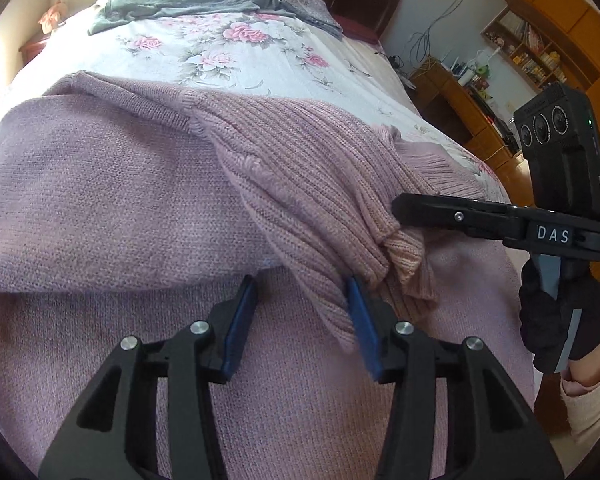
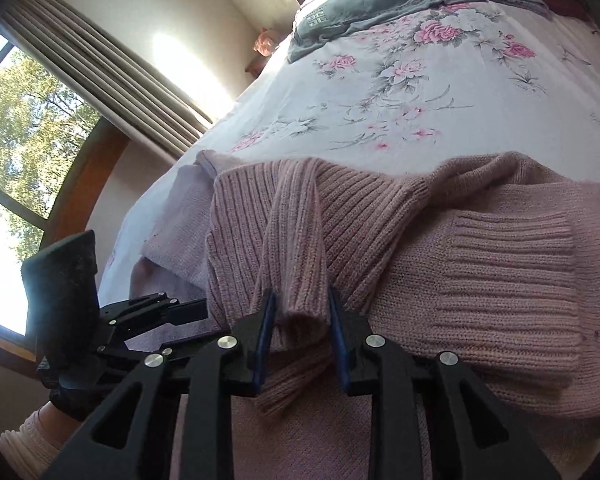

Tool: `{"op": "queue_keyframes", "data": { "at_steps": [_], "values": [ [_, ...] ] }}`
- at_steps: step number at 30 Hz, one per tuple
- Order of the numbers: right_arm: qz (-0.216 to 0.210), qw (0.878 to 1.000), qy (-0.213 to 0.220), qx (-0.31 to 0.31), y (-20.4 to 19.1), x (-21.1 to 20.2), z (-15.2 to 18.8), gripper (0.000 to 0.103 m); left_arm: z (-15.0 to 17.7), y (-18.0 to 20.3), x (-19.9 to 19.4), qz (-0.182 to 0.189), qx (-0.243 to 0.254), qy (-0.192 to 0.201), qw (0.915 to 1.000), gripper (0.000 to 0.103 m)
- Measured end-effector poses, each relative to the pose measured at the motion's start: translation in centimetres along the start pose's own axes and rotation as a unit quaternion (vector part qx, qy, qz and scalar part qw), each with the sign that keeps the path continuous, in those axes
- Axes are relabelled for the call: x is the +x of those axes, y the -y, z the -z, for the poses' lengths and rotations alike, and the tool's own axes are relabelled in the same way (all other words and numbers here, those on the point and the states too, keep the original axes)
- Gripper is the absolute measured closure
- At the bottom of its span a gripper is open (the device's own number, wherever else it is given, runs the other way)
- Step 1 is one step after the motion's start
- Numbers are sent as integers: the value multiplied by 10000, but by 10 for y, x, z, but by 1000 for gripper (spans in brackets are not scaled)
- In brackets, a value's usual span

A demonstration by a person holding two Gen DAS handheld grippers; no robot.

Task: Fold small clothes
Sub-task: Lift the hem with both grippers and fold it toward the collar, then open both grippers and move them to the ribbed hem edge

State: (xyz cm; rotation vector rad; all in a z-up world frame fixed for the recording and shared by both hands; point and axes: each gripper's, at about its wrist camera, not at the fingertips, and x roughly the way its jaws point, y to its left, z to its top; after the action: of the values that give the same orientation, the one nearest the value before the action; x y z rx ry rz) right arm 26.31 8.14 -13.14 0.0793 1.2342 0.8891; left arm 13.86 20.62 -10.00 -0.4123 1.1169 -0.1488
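Note:
A mauve knit sweater (image 1: pixel 120 200) lies spread over the near part of the bed. A ribbed part of it (image 1: pixel 300 168) is folded across the body. In the left wrist view my left gripper (image 1: pixel 302 300) is open just above the knit, and the ribbed fold's lower edge brushes its right blue pad (image 1: pixel 362 320). My right gripper (image 2: pixel 300 308) is shut on a bunched ridge of the ribbed fold (image 2: pixel 296 240). From the left wrist view the right gripper (image 1: pixel 398 206) reaches in from the right to that same bunch. A ribbed cuff (image 2: pixel 508 280) lies flat to its right.
The bed carries a white floral sheet (image 1: pixel 240 52) with a grey garment (image 1: pixel 172 0) heaped at its far end. A wooden desk and shelves (image 1: pixel 480 92) stand past the bed's right side. A curtained window (image 2: pixel 20 140) is on the left. A gloved hand (image 1: pixel 560 312) holds the right gripper.

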Motion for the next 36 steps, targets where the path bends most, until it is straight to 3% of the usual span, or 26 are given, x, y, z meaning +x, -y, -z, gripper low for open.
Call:
{"op": "queue_keyframes", "data": {
  "at_steps": [2, 7, 10, 14, 19, 26, 31, 36],
  "values": [
    [-93, 9998, 175, 19, -4, -23, 7, 63, 7, 3, -16, -102, 16, 67, 9999, 57],
    [-174, 9985, 521, 13, -13, -88, 55, 56, 52, 5, -73, -446, -71, 219, 9987, 49],
    [100, 9982, 598, -22, -17, -119, 98, 51, 90, -2, -105, -854, -276, 231, 9957, 49],
    [468, 9976, 508, -19, -20, -143, 157, 51, 140, -19, -142, -1304, -928, 177, 9869, 48],
    [908, 9956, 222, -53, -27, -151, 225, 50, 193, -28, -178, -1854, -1295, 86, 9740, 45],
    [788, 9966, -242, 71, -32, -151, 291, 43, 240, -40, -198, -2207, -1462, -213, 9641, 44],
    [771, 9947, -579, 361, -22, -138, 331, 43, 267, -48, -196, -2124, -1664, -398, 9621, 44],
    [715, 9922, -720, 730, -5, -118, 349, 44, 284, -57, -193, -1955, -1808, -506, 9626, 42]
  ]
}}
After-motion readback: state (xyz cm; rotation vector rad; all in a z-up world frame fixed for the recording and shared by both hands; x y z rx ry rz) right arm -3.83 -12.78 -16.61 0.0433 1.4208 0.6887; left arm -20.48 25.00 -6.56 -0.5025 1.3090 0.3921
